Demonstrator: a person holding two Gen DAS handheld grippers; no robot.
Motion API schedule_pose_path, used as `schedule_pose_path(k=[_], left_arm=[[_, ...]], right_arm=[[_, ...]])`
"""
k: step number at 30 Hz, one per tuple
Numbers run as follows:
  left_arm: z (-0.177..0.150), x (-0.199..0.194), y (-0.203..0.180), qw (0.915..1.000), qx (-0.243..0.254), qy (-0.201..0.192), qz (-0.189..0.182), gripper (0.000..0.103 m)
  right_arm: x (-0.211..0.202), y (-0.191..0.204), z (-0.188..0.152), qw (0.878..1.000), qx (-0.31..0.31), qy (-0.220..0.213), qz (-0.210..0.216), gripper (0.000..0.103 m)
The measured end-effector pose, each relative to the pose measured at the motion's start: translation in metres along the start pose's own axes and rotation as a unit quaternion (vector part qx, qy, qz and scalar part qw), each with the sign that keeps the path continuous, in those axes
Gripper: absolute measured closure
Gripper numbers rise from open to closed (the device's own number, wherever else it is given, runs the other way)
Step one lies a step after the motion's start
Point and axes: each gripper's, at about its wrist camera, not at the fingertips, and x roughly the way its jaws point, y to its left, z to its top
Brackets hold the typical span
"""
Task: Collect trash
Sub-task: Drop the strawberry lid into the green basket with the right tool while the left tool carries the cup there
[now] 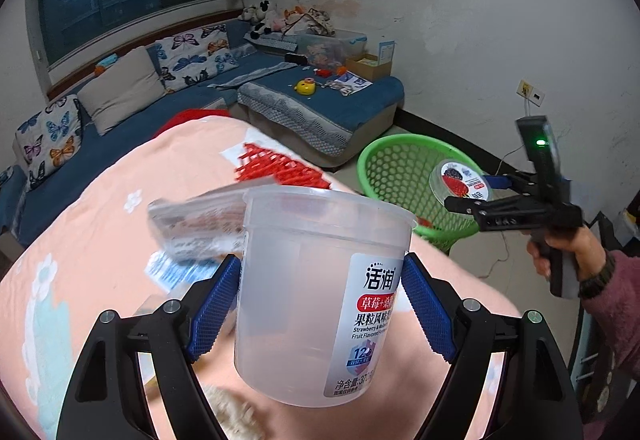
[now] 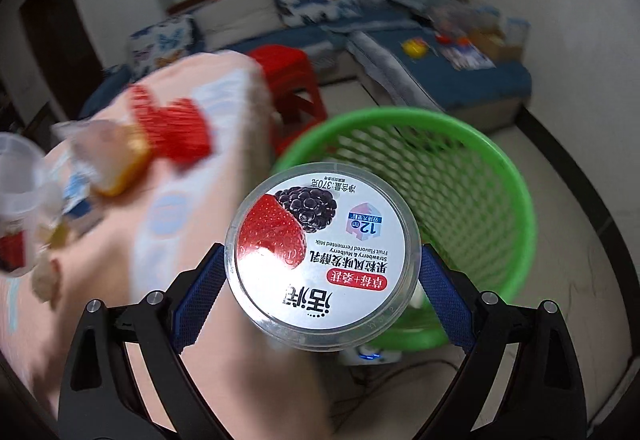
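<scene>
Left hand-held gripper [image 1: 322, 304]: blue pads clamped on both sides of clear yogurt cup [image 1: 320, 292], empty, upright, held over peach blanket [image 1: 100, 220]. Right hand-held gripper [image 2: 322, 282]: closed across printed yogurt lid [image 2: 322, 252], tilted downward at rim of green basket [image 2: 472, 167]; hand [image 1: 568, 252] wrapped round grip, pink sleeve [image 1: 612, 296] cut off at edge. Clear wrapper [image 1: 196, 228] behind cup, blurred. Red item [image 1: 280, 167] on blanket, hard to identify. Basket on floor beside blue sofa [image 1: 320, 107]
</scene>
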Motion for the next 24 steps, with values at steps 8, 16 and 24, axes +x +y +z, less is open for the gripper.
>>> schedule_pose_path(k=[8,16,24], left_arm=[[0.027,0.034,-0.021,0.9998,0.001,0.012,-0.015,0.025],[0.052,0.062,-0.042,0.9995,0.007,0.020,-0.024,0.025],[0.063,0.087,-0.056,0.9987,0.002,0.033,-0.040,0.025]], right_arm=[[0.045,-0.054,-0.001,0.997,0.051,0.054,-0.009,0.010],[0.064,-0.077,-0.002,0.995,0.072,0.064,-0.012,0.009],[0.066,-0.084,0.003,0.996,0.063,0.054,-0.019,0.008]])
